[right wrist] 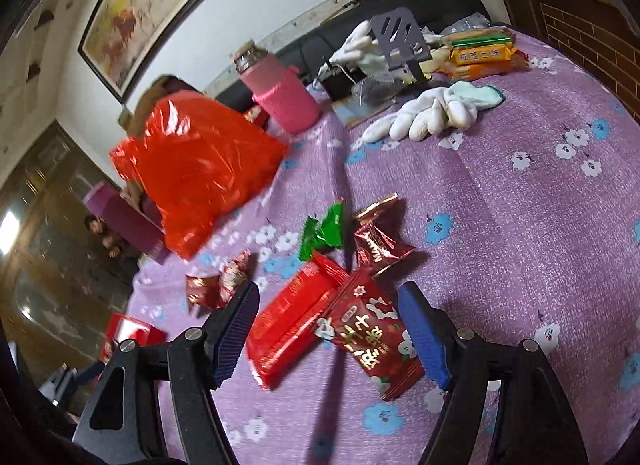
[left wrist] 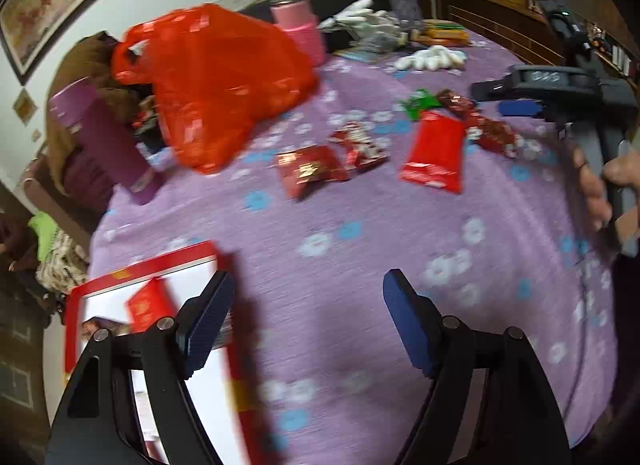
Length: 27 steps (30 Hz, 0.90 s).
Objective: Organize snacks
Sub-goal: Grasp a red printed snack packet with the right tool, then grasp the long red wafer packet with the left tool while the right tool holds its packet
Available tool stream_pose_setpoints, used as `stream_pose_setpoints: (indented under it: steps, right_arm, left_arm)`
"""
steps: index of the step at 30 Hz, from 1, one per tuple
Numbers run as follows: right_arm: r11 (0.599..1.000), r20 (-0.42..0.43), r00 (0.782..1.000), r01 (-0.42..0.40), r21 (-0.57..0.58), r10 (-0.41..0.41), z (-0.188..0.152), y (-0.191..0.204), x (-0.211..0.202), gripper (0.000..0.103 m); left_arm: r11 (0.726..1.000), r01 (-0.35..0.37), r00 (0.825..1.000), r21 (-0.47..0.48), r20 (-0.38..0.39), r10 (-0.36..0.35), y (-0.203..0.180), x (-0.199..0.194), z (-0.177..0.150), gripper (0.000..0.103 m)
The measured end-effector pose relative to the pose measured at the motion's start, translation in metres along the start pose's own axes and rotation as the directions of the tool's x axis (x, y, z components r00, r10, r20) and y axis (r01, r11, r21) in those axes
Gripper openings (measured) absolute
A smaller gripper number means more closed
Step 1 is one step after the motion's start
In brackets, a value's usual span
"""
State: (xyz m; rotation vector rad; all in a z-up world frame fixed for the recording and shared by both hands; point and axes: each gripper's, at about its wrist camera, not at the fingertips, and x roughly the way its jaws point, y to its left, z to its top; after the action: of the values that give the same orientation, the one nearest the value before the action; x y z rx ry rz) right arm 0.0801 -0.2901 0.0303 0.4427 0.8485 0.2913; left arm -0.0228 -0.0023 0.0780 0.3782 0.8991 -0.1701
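Several snack packets lie loose on the purple flowered cloth (left wrist: 360, 305). My left gripper (left wrist: 310, 277) hangs open with nothing between its fingers, its left finger over a red-rimmed box (left wrist: 160, 261) that holds a red packet (left wrist: 150, 305). My right gripper (right wrist: 329, 289) is open just above a long red packet (right wrist: 288, 329) and a dark red packet with white characters (right wrist: 372, 333); its pads touch neither. Beyond them lie a green packet (right wrist: 322, 233) and a dark red candy (right wrist: 376, 245). In the left wrist view, the right gripper (left wrist: 520, 107) shows at the right edge, held by a hand (left wrist: 592, 185).
A red plastic bag (right wrist: 196, 169) stands at the back left beside a purple box (right wrist: 120, 217). A pink bottle (right wrist: 280, 97), white gloves (right wrist: 424, 117), a grey stand (right wrist: 400, 37) and orange biscuit packs (right wrist: 480, 53) crowd the far side. Two small packets (right wrist: 218, 283) lie to the left.
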Motion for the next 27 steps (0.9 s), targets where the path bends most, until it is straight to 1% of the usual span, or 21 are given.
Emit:
stream_pose_setpoints:
  steps: [2,3,6,8,9,10,11,12,15,16,18,21,23,26,27]
  right_arm:
    - [1.0,-0.01,1.0,0.002,-0.009,-0.002,-0.001,0.002,0.004,0.075]
    - [1.0,-0.016,1.0,0.01,-0.02,-0.011,-0.001,0.003,0.005,0.075]
    - [0.993,-0.054,0.994,0.086,-0.079,-0.091,-0.006,0.011,0.016,0.075]
    - [0.987,-0.085,0.989,0.115,-0.11,-0.125,-0.01,0.014,0.026,0.072]
    - [0.979,-0.106,0.98,0.151,-0.134,-0.166,-0.015,0.017,0.034,0.068]
    - [0.967,-0.098,0.973,0.192,-0.169,-0.21,-0.018,0.021,0.037,0.061]
    - [0.953,-0.08,0.966,0.224,-0.203,-0.244,-0.021,0.025,0.037,0.057]
    - [0.929,-0.069,0.951,0.278,-0.243,-0.302,-0.025,0.031,0.041,0.051]
    - [0.882,-0.038,0.917,0.37,-0.292,-0.398,-0.033,0.044,0.046,0.046]
    - [0.87,-0.032,0.909,0.387,-0.304,-0.415,-0.037,0.049,0.046,0.043]
    - [0.873,-0.041,0.909,0.386,-0.297,-0.416,-0.046,0.053,0.041,0.038]
    - [0.874,-0.047,0.908,0.385,-0.296,-0.416,-0.058,0.053,0.031,0.037]
    - [0.881,-0.059,0.912,0.375,-0.288,-0.407,-0.068,0.052,0.019,0.037]
    - [0.905,-0.089,0.924,0.34,-0.256,-0.372,-0.077,0.046,0.005,0.037]
    - [0.92,-0.103,0.932,0.318,-0.231,-0.348,-0.08,0.043,-0.002,0.037]
  left_arm:
    - [0.999,0.044,0.999,0.009,0.003,-0.044,-0.014,-0.001,0.002,0.077]
    - [0.998,0.055,0.998,0.019,-0.003,-0.055,-0.021,-0.002,0.002,0.077]
    - [0.998,0.051,0.999,0.048,-0.021,-0.05,-0.035,-0.008,0.001,0.077]
    - [0.998,0.04,0.999,0.046,-0.03,-0.039,-0.04,-0.013,0.002,0.077]
    - [0.999,0.038,0.999,0.039,-0.033,-0.037,-0.041,-0.018,0.002,0.077]
    - [0.999,0.04,0.999,0.03,-0.034,-0.039,-0.042,-0.024,0.002,0.077]
    - [0.999,0.045,0.999,0.023,-0.029,-0.044,-0.043,-0.032,0.002,0.077]
    - [0.999,0.048,0.999,0.021,-0.02,-0.047,-0.045,-0.041,0.003,0.077]
    - [0.998,0.036,0.999,0.046,0.021,-0.037,-0.055,-0.069,0.002,0.077]
    - [0.998,0.03,0.999,0.057,0.033,-0.032,-0.059,-0.076,0.002,0.077]
    - [0.997,0.029,0.998,0.072,0.053,-0.033,-0.065,-0.091,0.0,0.077]
    - [0.996,0.046,0.996,0.074,0.072,-0.051,-0.073,-0.108,-0.004,0.077]
    - [0.996,0.064,0.995,0.069,0.074,-0.069,-0.077,-0.115,-0.009,0.077]
    - [0.994,0.084,0.994,0.066,0.067,-0.088,-0.082,-0.121,-0.015,0.077]
    - [0.994,0.091,0.993,0.067,0.063,-0.095,-0.083,-0.122,-0.017,0.077]
